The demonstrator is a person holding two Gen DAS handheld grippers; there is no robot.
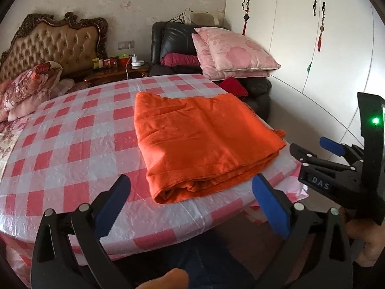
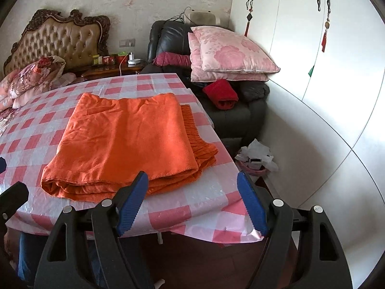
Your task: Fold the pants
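Left wrist view, nearest first: the left gripper [image 1: 191, 193] hangs just off the near edge of the tabletop [image 1: 72, 125] with its blue pads [image 1: 112, 207] spread wide and nothing between them. Below it a blue-trousered leg [image 1: 207, 260] of the person shows under the table's edge. At the right, the right gripper [image 1: 310, 148] comes in from the side, held in a hand [image 1: 368, 240], with a green light [image 1: 375, 121] lit on its body.

Right wrist view shows the right gripper [image 2: 192, 187] likewise released, blue pads [image 2: 131, 202] apart and touching nothing, poised over the near right corner of the tabletop [image 2: 211, 204].

Just beyond both grippers lie the orange pants [image 1: 204, 139], folded into a flat, layered rectangle on the pink-and-white checked cover. The folded edge faces the grippers; the gathered waistband [image 2: 195, 130] sticks out along the right side.

Right of the table, a small pink bin [image 2: 255, 161] with white paper stands on the floor. Farther back are a black armchair [image 2: 168, 38] stacked with pink pillows [image 2: 231, 53], a nightstand [image 1: 115, 71], a tufted headboard [image 1: 57, 43] and white wardrobe doors [image 2: 312, 48].
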